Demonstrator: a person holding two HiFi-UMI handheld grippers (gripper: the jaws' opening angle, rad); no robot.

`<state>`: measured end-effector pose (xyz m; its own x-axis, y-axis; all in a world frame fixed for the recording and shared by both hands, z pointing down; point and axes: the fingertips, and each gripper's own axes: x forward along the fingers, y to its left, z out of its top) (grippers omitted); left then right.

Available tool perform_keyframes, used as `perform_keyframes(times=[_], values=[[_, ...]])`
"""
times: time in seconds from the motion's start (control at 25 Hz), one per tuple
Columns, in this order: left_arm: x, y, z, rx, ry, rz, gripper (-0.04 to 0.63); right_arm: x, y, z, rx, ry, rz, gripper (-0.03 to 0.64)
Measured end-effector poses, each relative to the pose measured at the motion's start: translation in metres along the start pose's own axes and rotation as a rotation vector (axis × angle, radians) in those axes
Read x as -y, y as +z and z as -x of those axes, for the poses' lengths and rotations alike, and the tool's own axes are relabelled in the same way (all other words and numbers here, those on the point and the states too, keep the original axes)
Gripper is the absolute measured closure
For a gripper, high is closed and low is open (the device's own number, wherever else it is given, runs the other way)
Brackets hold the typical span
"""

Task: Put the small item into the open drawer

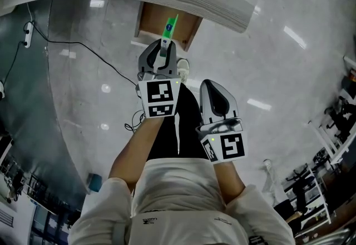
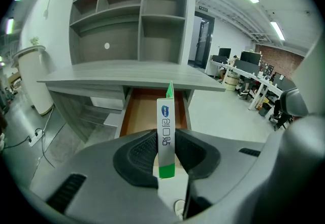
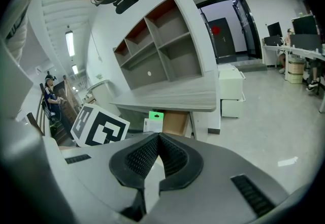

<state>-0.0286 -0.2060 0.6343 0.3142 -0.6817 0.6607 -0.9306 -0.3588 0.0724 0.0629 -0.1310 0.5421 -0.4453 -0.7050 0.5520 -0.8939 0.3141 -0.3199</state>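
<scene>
Fingers (image 2: 138, 153) of the left gripper (image 2: 166, 136) pinch the pack (image 2: 166, 125) by its flat faces, low down near its green foot. The pack stands upright, with its tab end pointing at the drawer (image 2: 144, 111). Right gripper (image 3: 158, 136): fingers pressed together with nothing between them, held further back from the drawer than the left.

The drawer is pulled out from under the bench (image 2: 127, 73). Its brown floor shows and looks bare where visible. In the head view the pack lies over the drawer mouth, but I cannot tell its height above the drawer. Judged: carry not finished, release not yet due.

Method for this step:
- Advance until the pack's whole length is past the drawer's front edge.
- Hold the tab end below the bench edge over the drawer's rear, as it could catch there.
- Lower toward the drawer floor and tilt the pack toward flat, so it does not bounce out.
- Spread the fingers only once low inside. A thin pack may cling to one pad.
- Withdraw up and back from the drawer, right gripper kept clear.
</scene>
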Motion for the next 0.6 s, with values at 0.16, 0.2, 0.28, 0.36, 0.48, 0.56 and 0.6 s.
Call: perform_keyframes(times=[0.16, 0.2, 0.28, 0.36, 0.48, 0.56, 0.6], values=[[-0.004, -0.016, -0.009, -0.034, 0.0, 0.006, 0.495, 0.0, -0.007, -0.003, -0.007, -0.002, -0.001, 0.584], [-0.005, -0.019, -0.01, -0.042, 0.001, 0.006, 0.495, 0.0, -0.008, -0.003, -0.007, -0.004, -0.003, 0.584], [-0.006, -0.023, -0.014, -0.053, 0.003, 0.003, 0.495, 0.002, -0.008, -0.003, -0.008, -0.007, -0.004, 0.584], [-0.005, -0.026, -0.019, -0.063, 0.003, 0.001, 0.495, 0.004, -0.009, -0.003, -0.011, -0.009, -0.005, 0.584], [-0.003, -0.029, -0.024, -0.074, 0.0, -0.004, 0.495, 0.006, -0.012, -0.002, -0.019, -0.011, -0.002, 0.584], [-0.003, -0.03, -0.027, -0.08, 0.0, -0.004, 0.495, 0.006, -0.013, -0.003, -0.022, -0.013, -0.002, 0.584], [-0.004, -0.032, -0.028, -0.083, 0.001, -0.004, 0.495, 0.006, -0.014, -0.004, -0.023, -0.014, -0.004, 0.584]])
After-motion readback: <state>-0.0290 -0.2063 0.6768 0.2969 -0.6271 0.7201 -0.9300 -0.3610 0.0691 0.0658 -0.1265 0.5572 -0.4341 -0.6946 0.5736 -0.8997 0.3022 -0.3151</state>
